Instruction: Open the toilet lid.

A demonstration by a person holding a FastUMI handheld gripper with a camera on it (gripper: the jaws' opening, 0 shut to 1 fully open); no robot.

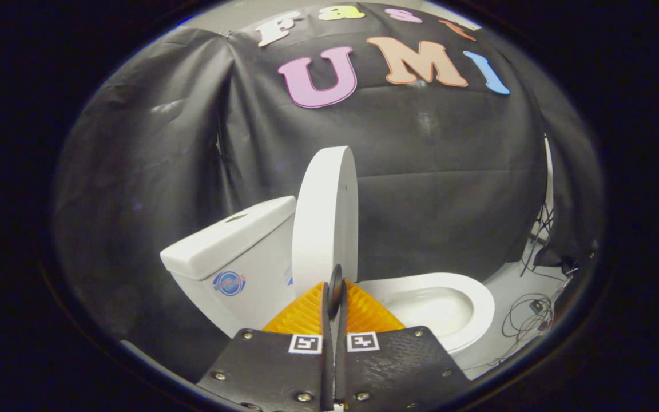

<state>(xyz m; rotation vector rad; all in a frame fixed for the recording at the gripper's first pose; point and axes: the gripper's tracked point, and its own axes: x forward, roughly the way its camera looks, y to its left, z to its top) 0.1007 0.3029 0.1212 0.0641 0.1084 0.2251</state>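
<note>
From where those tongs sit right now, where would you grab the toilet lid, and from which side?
Take the toilet lid by its free curved rim, near the lower edge just ahead of the tongs, coming from the bowl side. It stands nearly upright by the tank, so that thin edge suits two fingers. The tongs look shut with nothing between them; open them first.

A single fisheye camera rides on the tool and looks forward along its two fingers, which sit pressed together at the bottom middle of the view. It sits low and close to the toilet, seeing it from the side and slightly above, with the tank left of the fingers and the bowl rim right. Beyond stands the booth's black cloth wall; floor and cables lie to the right.
</note>
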